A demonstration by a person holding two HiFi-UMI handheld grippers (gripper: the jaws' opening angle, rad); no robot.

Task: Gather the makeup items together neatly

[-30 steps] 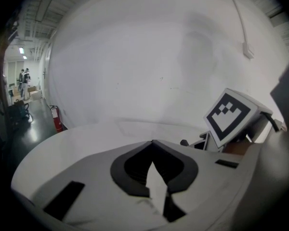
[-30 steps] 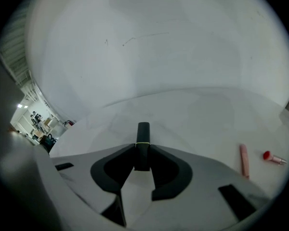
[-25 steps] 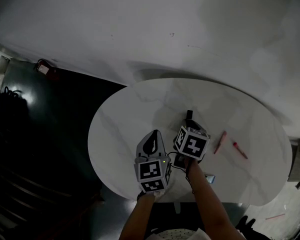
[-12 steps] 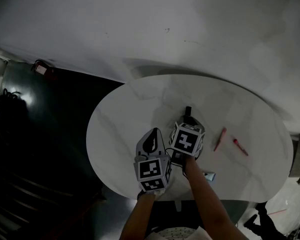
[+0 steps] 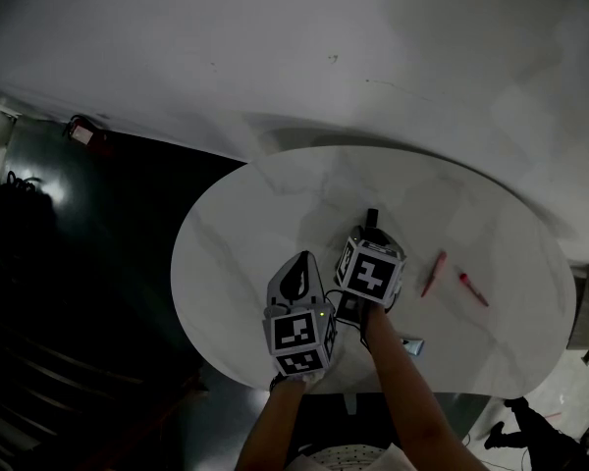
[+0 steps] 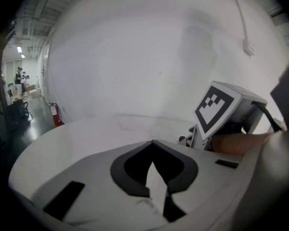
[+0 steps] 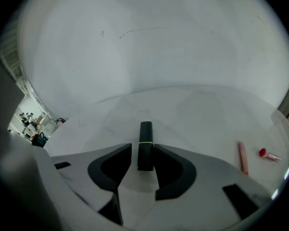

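Note:
A black lipstick tube lies on the round white table, pointing away from me. My right gripper straddles its near end. Its jaws have just been opening, with a gap between the left jaw and the tube. In the head view the tube pokes out past the right gripper. A pink stick and a red-tipped item lie to the right, apart from each other. My left gripper is shut and empty, resting left of the right one.
A small bluish item lies near the table's front edge by my right forearm. The table stands against a white wall, with dark floor to the left. A red fire extinguisher stands there by the wall.
The right gripper's marker cube has tilted slightly. The left gripper and the items on the table lie as before.

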